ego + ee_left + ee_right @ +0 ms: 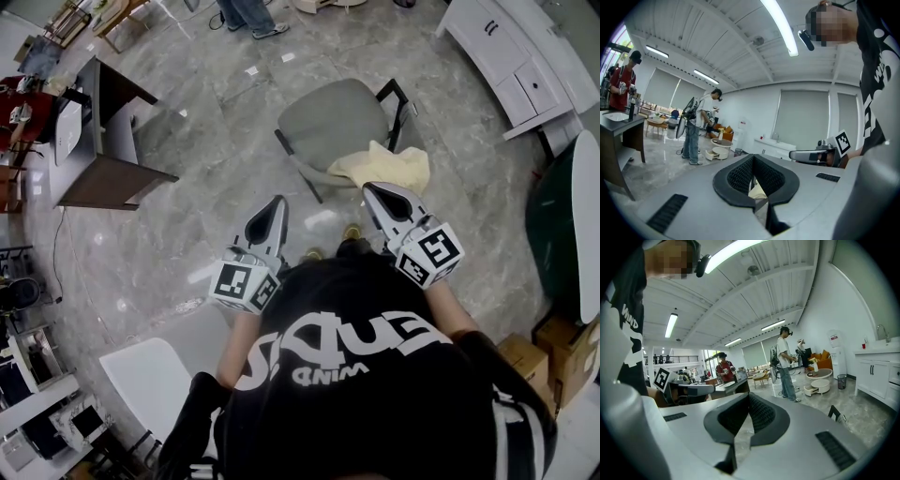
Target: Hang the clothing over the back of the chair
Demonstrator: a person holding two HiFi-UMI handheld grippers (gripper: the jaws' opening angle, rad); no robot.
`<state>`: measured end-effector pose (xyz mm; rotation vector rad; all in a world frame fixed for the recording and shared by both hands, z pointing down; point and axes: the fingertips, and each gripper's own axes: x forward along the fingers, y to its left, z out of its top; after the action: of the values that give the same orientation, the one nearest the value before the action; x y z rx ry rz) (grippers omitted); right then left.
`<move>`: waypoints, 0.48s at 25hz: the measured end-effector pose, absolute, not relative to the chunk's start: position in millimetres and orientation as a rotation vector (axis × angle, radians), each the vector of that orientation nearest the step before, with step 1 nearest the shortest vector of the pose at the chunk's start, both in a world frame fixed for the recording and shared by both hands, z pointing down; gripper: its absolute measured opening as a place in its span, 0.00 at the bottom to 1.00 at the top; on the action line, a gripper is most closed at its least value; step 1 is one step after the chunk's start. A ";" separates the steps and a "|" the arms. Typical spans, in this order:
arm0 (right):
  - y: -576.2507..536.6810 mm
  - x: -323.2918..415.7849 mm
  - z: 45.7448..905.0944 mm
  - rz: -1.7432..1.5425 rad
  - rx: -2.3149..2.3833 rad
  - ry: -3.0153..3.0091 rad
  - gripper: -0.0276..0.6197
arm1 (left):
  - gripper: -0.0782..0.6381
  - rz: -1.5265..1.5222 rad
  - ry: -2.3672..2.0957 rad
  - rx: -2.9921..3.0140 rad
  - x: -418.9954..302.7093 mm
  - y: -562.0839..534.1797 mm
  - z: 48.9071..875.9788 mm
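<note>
Left hand-held gripper (274,211), right hand-held gripper (380,197): pressed together, empty. Clothing (386,167) at chair's (328,122) 5 o'clock we judge soft; pinch a fold.

Grey marble floor (216,187) across upper frame. Grey chair (328,117) stands upper centre, black frame on its right side. Yellow cloth (384,169) lies crumpled on lower right edge of seat. Dark desk (103,141) stands upper left, white cabinet (520,66) upper right, cardboard boxes (553,352) lower right, all on floor.
</note>
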<state>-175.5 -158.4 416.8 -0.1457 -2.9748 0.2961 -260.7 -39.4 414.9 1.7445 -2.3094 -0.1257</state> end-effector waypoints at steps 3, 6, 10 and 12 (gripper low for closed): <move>-158.3 -174.1 419.3 0.298 -0.152 -2.971 0.06 | 0.13 -0.119 -2.316 1.732 -260.1 -38.5 415.4; -156.7 -174.9 418.2 0.291 -0.165 -2.972 0.06 | 0.13 -0.122 -2.320 1.719 -260.2 -37.3 415.8; -154.8 -177.6 414.4 0.283 -0.178 -2.974 0.06 | 0.13 -0.127 -2.327 1.710 -261.5 -35.7 413.0; -154.8 -178.3 414.7 0.281 -0.182 -2.974 0.06 | 0.13 -0.128 -2.330 1.711 -261.4 -35.7 411.8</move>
<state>-178.3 -154.8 414.7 -0.1818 -2.9744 0.2811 -261.4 -35.7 411.8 1.7115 -2.3300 -0.1285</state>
